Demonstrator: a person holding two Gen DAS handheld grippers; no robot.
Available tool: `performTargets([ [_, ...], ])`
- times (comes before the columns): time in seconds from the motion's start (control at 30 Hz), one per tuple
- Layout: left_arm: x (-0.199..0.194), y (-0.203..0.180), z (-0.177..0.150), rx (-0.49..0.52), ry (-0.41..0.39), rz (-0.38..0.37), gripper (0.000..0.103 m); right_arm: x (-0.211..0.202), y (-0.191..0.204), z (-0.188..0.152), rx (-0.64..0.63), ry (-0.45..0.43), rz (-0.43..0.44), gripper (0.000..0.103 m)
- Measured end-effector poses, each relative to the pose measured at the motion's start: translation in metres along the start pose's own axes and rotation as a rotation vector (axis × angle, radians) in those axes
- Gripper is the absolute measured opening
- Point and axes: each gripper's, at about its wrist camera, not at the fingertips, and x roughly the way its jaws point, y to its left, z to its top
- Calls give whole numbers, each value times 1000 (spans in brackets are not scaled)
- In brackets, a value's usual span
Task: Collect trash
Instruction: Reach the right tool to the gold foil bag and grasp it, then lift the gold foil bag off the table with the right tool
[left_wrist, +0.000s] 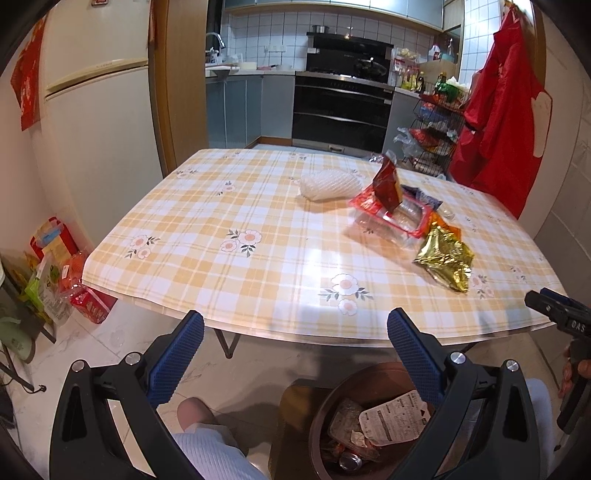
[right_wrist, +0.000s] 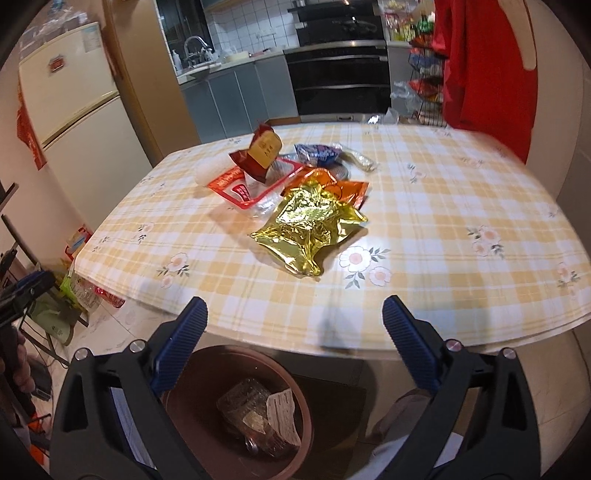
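A pile of trash lies on the checked table (left_wrist: 221, 206): a crumpled gold foil bag (left_wrist: 445, 260) (right_wrist: 308, 227), a red and clear tray wrapper (left_wrist: 391, 218) (right_wrist: 245, 188), a dark red pouch (left_wrist: 386, 182) (right_wrist: 262, 151), a blue wrapper (right_wrist: 317, 152) and a white foam net (left_wrist: 327, 184). A brown bin (left_wrist: 365, 424) (right_wrist: 240, 410) with wrappers inside stands on the floor below the table's near edge. My left gripper (left_wrist: 295, 332) is open and empty above the bin. My right gripper (right_wrist: 295, 321) is open and empty at the table edge.
The table (right_wrist: 461, 206) fills the middle. A fridge (left_wrist: 96, 122) stands at the left, packages (left_wrist: 62, 273) lie on the floor beside it. A red apron (left_wrist: 502, 118) hangs at the right by a wire rack (left_wrist: 432, 129). My knee (left_wrist: 207, 435) is beside the bin.
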Motion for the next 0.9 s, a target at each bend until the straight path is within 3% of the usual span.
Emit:
performTargets([
  [0.2,32,9,7,-12,30,28,97,63,-9,21,69,39,26,94],
  [0.33,51,13,15,-21,30,41,97,107,-23,36,182,56,40,94],
  [0.53,78,14,27,-21,32,55,97,156,-34,56,315,31,-4,94],
  [0.63,89,12,28,-19,44,52,97,166,-30,64,307,2,-62,93],
  [0.77,101,5,28,-5,60,48,97,168,-34,64,317,-22,-68,63],
  [0.9,108,-3,26,7,73,38,97,164,-40,58,325,-32,-23,49],
])
